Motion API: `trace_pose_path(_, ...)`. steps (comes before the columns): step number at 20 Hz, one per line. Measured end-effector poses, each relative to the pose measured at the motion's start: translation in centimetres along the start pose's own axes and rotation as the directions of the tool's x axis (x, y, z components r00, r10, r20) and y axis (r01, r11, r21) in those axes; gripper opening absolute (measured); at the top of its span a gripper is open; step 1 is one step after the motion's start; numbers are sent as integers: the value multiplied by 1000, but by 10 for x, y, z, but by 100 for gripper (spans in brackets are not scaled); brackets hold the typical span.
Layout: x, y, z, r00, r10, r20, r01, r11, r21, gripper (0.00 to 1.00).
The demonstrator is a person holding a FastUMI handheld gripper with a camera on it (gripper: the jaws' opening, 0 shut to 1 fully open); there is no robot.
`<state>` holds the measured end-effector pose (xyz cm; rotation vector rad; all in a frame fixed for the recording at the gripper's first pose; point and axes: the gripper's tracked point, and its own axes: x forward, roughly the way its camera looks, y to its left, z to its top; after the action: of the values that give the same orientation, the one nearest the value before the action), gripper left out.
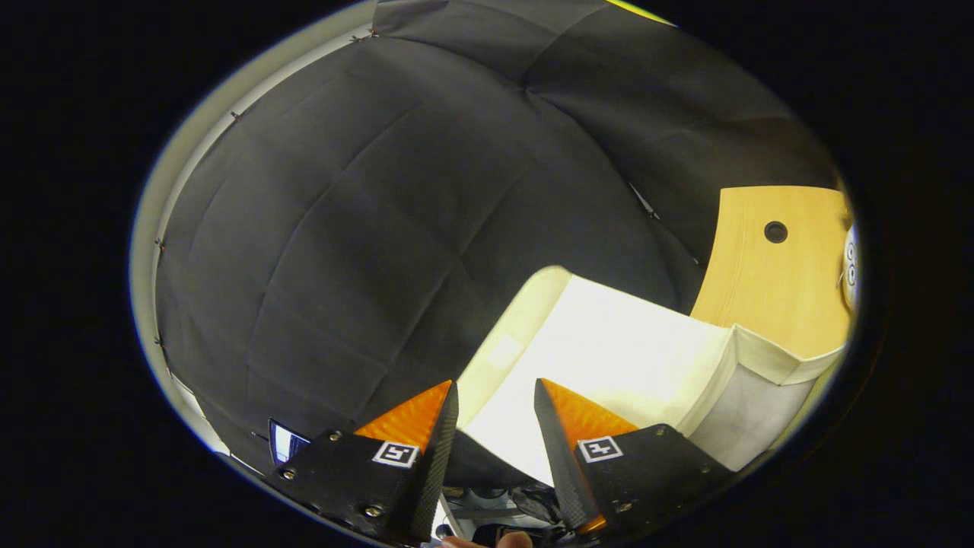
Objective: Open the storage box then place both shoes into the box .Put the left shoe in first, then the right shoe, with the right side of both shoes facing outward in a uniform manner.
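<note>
storage box [609,342] just ahead, tilted in view, fingers [494,396] apart and empty, wooden table [768,281] beyond

- The gripper [496,396] has its fingers spread apart with nothing between them; the gap is free.
- Just ahead, the white lid [609,358] of the storage box [753,411] blocks the way forward and to the right.
- To the left and far, open space runs to the black cloth wall [342,213].
- Far right, the wooden table [768,281] lies bare beyond the box.
</note>
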<state>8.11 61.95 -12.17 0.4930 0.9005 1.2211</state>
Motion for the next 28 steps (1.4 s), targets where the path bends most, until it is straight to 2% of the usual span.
trace_pose_path(3, -18, -10, -2, 999, -40, 4, 40, 999, 5, 68)
trace_pose_path(5, -36, -22, 1, 997, -73, 11, 73, 997, -12, 94)
trace_pose_path(8, -62, -44, 7, 990, -138, 38, 140, 989, -41, 94)
trace_pose_path(12, -108, -60, 5, 980, -182, 80, 188, 980, -70, 94)
trace_pose_path(19, -193, -103, -8, 954, -264, 141, 272, 962, -41, 95)
trace_pose_path(24, -251, -145, -20, 920, -347, 181, 353, 936, 1, 95)
trace_pose_path(28, -303, -186, -39, 879, -441, 182, 444, 896, 25, 95)
